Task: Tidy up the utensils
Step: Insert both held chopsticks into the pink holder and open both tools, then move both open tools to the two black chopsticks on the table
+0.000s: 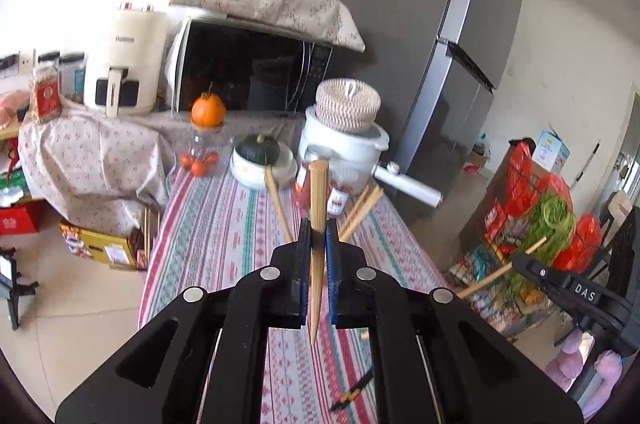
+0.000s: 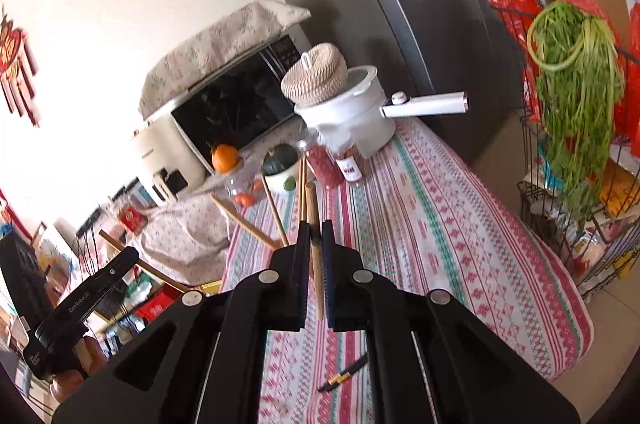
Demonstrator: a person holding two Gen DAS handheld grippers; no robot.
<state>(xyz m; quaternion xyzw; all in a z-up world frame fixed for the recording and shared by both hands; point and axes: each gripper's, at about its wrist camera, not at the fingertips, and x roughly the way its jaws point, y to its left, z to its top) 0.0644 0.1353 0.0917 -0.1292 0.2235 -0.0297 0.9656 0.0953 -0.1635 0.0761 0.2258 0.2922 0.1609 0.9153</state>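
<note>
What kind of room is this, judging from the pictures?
Most likely a home kitchen or dining corner: a microwave under a floral cover, a tall grey refrigerator, and a white pot on the striped tablecloth.

Left wrist view sits close above the bench (image 1: 224, 224), looking along its length toward the microwave (image 1: 256, 72) and fridge (image 1: 420, 44). Right wrist view, rolled sideways, faces the same far end from the right; both share the white pot (image 2: 352, 120), squash (image 2: 282, 156), striped cloth (image 2: 420, 216)
</note>
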